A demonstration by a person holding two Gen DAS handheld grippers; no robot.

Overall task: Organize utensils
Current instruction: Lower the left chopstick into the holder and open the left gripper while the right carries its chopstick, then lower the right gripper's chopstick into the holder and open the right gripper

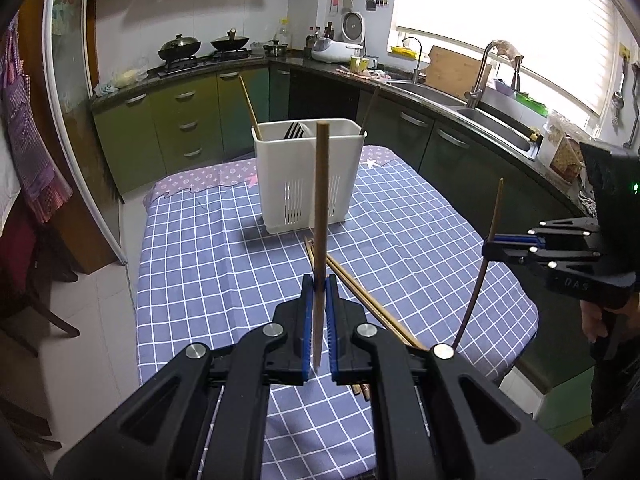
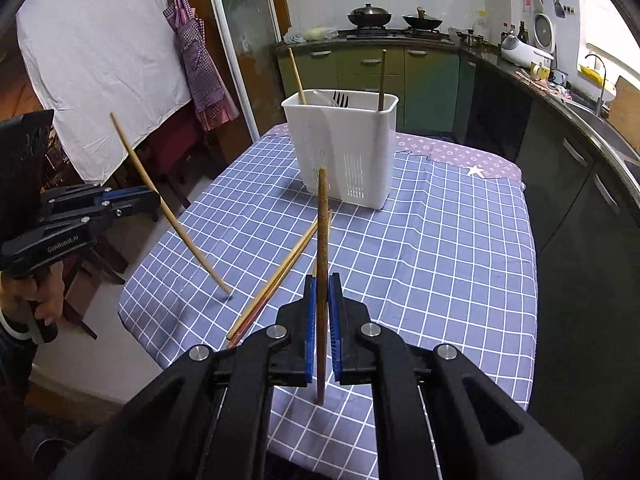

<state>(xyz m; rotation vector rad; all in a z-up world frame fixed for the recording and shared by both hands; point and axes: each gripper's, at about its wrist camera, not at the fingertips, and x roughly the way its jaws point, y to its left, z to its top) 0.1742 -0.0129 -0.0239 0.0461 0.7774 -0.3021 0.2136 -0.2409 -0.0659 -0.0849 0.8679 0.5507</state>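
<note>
Left hand-held gripper [image 1: 318, 292] clamped on a pale wooden chopstick [image 1: 321, 200], right hand-held gripper [image 2: 322, 292] clamped on a dark brown one [image 2: 322, 240], both upright, probably for dropping into the white slotted plastic caddy [image 1: 308, 176] beyond; spare chopsticks [image 2: 280, 276] lying before it.

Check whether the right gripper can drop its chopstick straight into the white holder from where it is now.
Probably yes. The right gripper, jaws shut on a dark chopstick, has only open checked tablecloth between it and the white holder. The holder's top is open; one dark chopstick already stands in its right compartment.
</note>
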